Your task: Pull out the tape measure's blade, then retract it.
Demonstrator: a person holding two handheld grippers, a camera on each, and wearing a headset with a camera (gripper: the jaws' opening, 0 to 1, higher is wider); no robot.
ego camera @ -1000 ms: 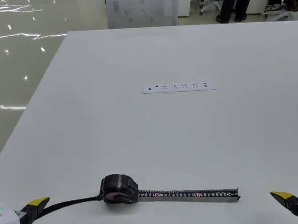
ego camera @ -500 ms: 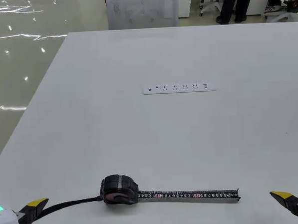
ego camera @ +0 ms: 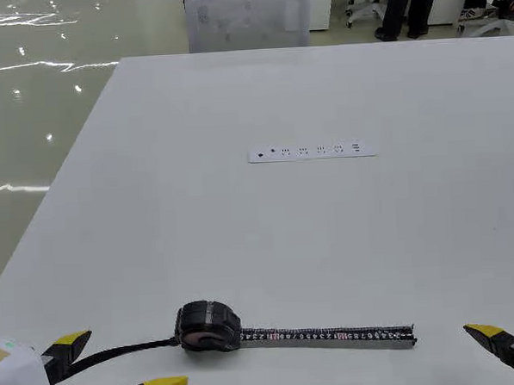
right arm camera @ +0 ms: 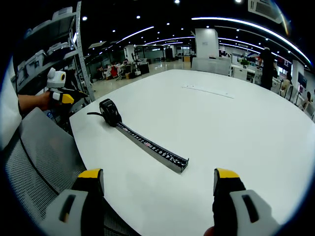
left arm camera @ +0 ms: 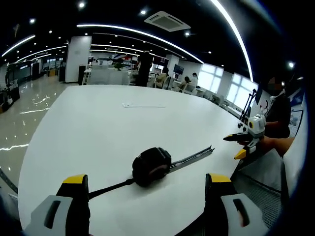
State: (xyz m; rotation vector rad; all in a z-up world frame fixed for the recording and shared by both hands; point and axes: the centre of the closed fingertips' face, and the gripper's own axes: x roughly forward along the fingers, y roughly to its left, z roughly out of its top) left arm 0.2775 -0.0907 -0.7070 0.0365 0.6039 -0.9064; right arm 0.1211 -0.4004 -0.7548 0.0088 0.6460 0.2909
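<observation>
White table (ego camera: 236, 116) bears black tape measure (ego camera: 208, 326), blade (ego camera: 329, 336) extended

We see a black tape measure (ego camera: 208, 325) resting near the front edge of the white table (ego camera: 285, 225), its blade (ego camera: 329, 336) drawn out flat to the right, markings up, and a black strap (ego camera: 127, 350) trailing left

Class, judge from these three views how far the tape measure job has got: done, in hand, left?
Done: the marked metal blade lies pulled out of the round black tape measure case on the white table. In hand: nothing; the left gripper and right gripper are both open, apart from the tape. Left: retracting the blade.
</observation>
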